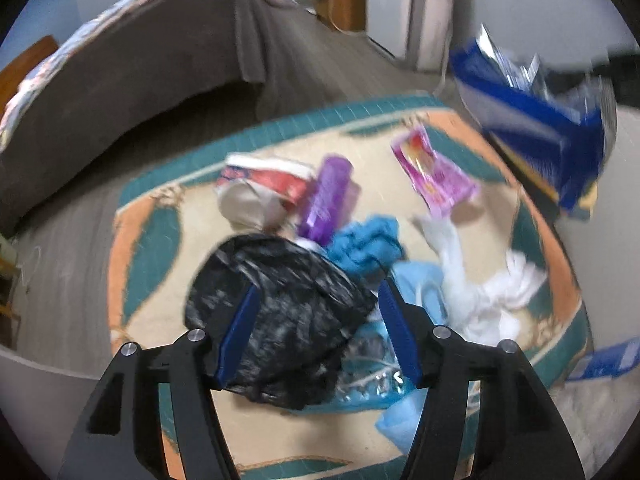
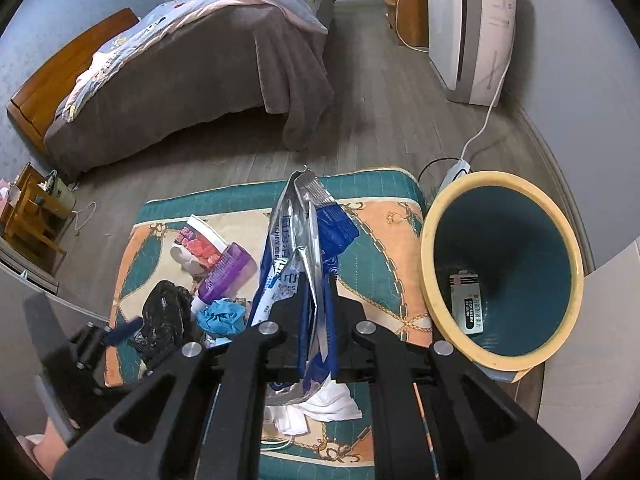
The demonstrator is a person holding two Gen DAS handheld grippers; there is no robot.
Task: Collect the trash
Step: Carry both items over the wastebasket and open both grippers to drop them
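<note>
My left gripper (image 1: 318, 292) stands open over a crumpled black plastic bag (image 1: 288, 320) that lies on the patterned rug (image 1: 160, 240); the bag sits between the blue pads. My right gripper (image 2: 318, 280) is shut on a blue and silver foil pouch (image 2: 304, 232), held upright above the rug, left of a bin with a yellow rim (image 2: 425, 264). A small box (image 2: 466, 304) lies in the bin. On the rug lie a purple bottle (image 1: 328, 196), a pink packet (image 1: 432, 168), a red and white pack (image 1: 272, 176), a crumpled blue glove (image 1: 368, 244) and white tissue (image 1: 492, 292).
A bed with a grey cover (image 2: 200, 72) stands beyond the rug on the left. A white air purifier (image 2: 472, 32) stands at the back right, with a power strip and cable (image 2: 456, 168) behind the bin. Low wooden furniture (image 2: 28, 208) is at the left edge.
</note>
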